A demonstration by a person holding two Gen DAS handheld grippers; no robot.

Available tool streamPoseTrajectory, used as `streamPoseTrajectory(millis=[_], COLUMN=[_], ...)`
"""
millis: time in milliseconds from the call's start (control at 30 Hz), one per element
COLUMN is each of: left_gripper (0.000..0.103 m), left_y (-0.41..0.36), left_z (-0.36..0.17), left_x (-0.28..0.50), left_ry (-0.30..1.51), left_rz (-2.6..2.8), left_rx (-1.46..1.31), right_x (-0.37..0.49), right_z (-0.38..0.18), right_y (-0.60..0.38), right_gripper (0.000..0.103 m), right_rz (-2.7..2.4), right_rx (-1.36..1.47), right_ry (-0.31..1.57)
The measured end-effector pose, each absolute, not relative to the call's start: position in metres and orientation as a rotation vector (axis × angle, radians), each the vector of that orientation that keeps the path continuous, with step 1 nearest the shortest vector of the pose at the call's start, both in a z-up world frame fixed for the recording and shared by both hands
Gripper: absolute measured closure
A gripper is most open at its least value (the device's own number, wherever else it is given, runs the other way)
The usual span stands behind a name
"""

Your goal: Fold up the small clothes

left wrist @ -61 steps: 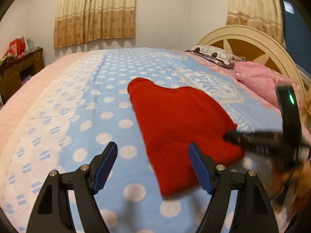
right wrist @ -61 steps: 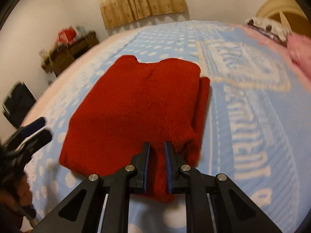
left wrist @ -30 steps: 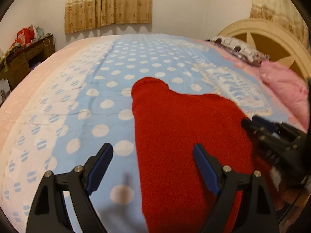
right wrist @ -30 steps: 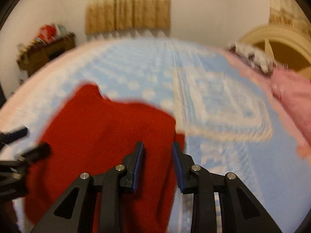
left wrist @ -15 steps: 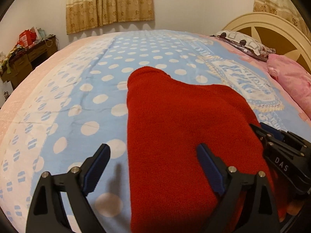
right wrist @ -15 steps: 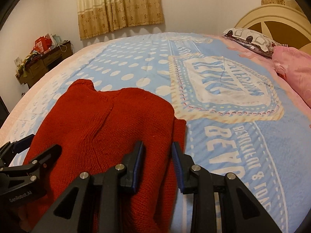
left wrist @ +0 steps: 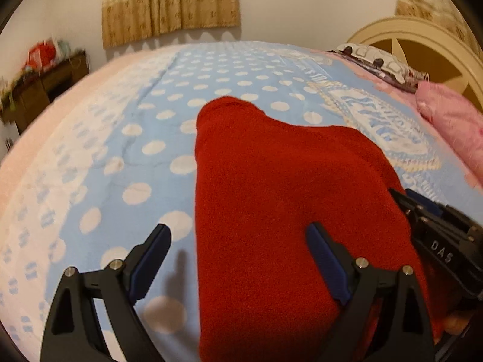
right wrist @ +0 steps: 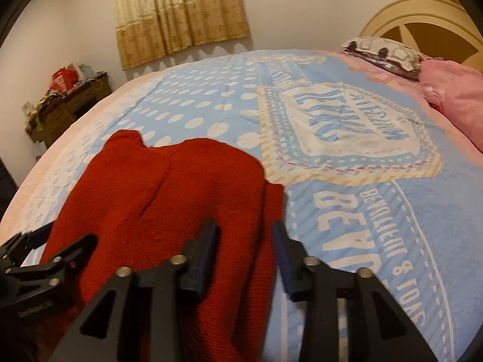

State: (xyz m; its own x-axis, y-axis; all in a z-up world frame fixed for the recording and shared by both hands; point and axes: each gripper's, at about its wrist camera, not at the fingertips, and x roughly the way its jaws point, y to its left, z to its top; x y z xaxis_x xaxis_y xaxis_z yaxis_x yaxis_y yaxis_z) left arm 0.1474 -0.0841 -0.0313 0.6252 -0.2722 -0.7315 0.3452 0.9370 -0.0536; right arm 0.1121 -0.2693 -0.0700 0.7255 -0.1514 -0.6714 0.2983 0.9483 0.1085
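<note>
Presently, a folded red knitted sweater [left wrist: 271,199] is lying flat on a blue polka-dot bedspread [left wrist: 145,138], occupying the centre and lower middle of the left wrist view and the lower left of the right wrist view. The left gripper [left wrist: 238,259] is standing with its jaws wide apart at the bottom of its own frame; the left edge of the sweater is lying between them, and neither blue pad is pressing on the fabric. The right gripper [right wrist: 244,250] is showing at the bottom centre of its own frame, its jaws having just been opening; the right-hand edge of the sweater is sitting between them, with a gap visible on either side of the fold, so the pads are not clamping it. In the left wrist view the right gripper is entering at the lower right edge, resting close against the sweater's right side. A printed crest panel [right wrist: 347,132] is occupying the bedspread right of the sweater. A pink pillow [right wrist: 455,96] and a cream headboard [right wrist: 422,21] are sitting at the upper right, beige curtains [right wrist: 181,12] at the top, and a cluttered wooden cabinet [right wrist: 66,102] at the left.
</note>
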Motion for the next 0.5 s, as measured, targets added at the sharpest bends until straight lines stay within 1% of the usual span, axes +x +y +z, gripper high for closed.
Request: streamPoseTrajectory(millis=[33,67,100,200,367,433,500], left_gripper=[0.008,0.008,0.007,0.005,0.005,0.006,0.006], left_y=[-0.081,-0.08,-0.079,-0.075,-0.076,-0.073,-0.068], left_z=[-0.031,-0.031,-0.031,-0.029,-0.024,-0.018,-0.012], left_x=[0.148,0.148,0.148,0.147,0.141,0.139,0.136], left_ry=[0.837,0.846,0.859,0.879,0.87,0.862,0.849], left_rz=[-0.36,-0.363,-0.365,-0.364,-0.357,-0.371,-0.41], left_rx=[0.074,0.065,0.055,0.042,0.075,0.075,0.054], right_x=[0.111,0.11,0.109,0.102,0.099,0.093,0.082], right_z=[-0.071,-0.072,-0.073,-0.076,-0.073,-0.07,-0.065], right_y=[-0.274,-0.279,-0.285,-0.3,-0.299,-0.302,-0.313], right_gripper=[0.045,0.035,0.033,0.032,0.032,0.032,0.032], right_rz=[-0.277,-0.287,-0.286,-0.241,-0.238,-0.23,-0.209], right_rx=[0.234,0.256,0.296,0.404,0.411,0.441,0.532], right_ry=[0.721,0.724,0.724,0.7,0.677,0.643,0.573])
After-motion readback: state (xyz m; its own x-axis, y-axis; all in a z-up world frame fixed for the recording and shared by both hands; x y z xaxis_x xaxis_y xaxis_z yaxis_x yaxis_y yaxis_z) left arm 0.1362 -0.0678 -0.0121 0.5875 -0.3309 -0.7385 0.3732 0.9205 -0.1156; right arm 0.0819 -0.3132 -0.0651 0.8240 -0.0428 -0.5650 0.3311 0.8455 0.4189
